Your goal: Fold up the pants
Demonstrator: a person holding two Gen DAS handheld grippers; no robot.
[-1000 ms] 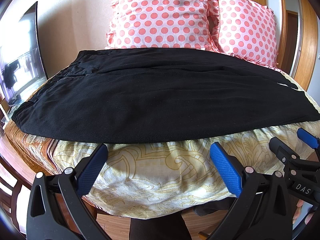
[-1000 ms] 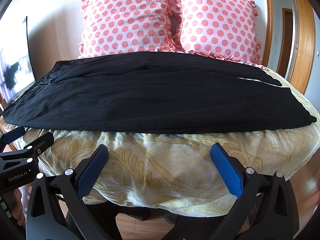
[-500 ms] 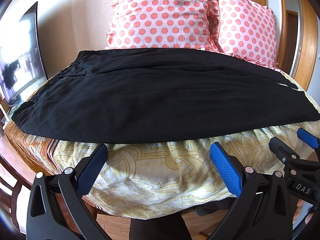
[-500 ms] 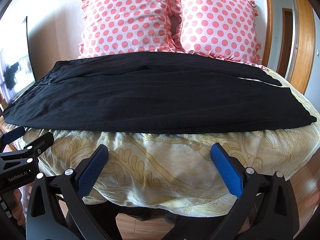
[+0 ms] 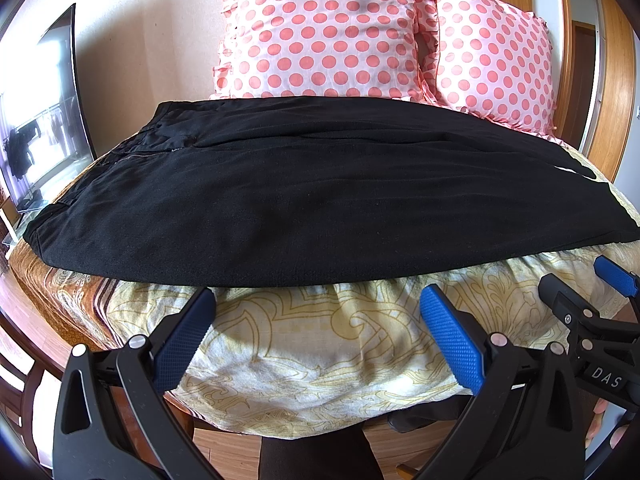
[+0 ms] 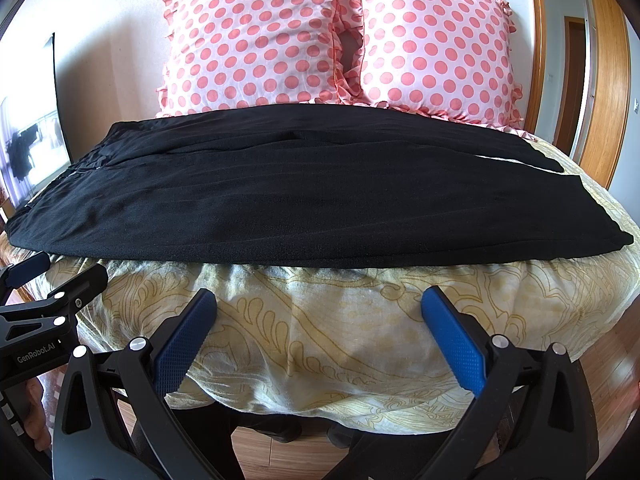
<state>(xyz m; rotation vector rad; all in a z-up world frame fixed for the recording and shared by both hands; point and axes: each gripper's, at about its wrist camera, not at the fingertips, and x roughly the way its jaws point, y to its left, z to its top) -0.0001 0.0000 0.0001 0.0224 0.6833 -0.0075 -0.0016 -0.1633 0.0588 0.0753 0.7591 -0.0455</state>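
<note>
Black pants [image 5: 304, 200] lie flat across the bed, waistband at the left, leg ends at the right; they also show in the right wrist view [image 6: 288, 200]. My left gripper [image 5: 316, 300] is open and empty, just in front of the pants' near edge. My right gripper [image 6: 318, 300] is open and empty, also short of the near edge, over the bed's hanging cover. The right gripper shows at the right edge of the left wrist view [image 5: 592, 304]; the left gripper shows at the left edge of the right wrist view [image 6: 52, 280].
Yellow patterned bedspread [image 5: 328, 344] hangs over the bed's front edge. Two pink polka-dot pillows [image 6: 256, 36] [image 6: 436, 44] stand behind the pants. A screen [image 5: 44, 112] stands at the left. Wooden door frame [image 6: 604, 80] at the right. Wooden floor below.
</note>
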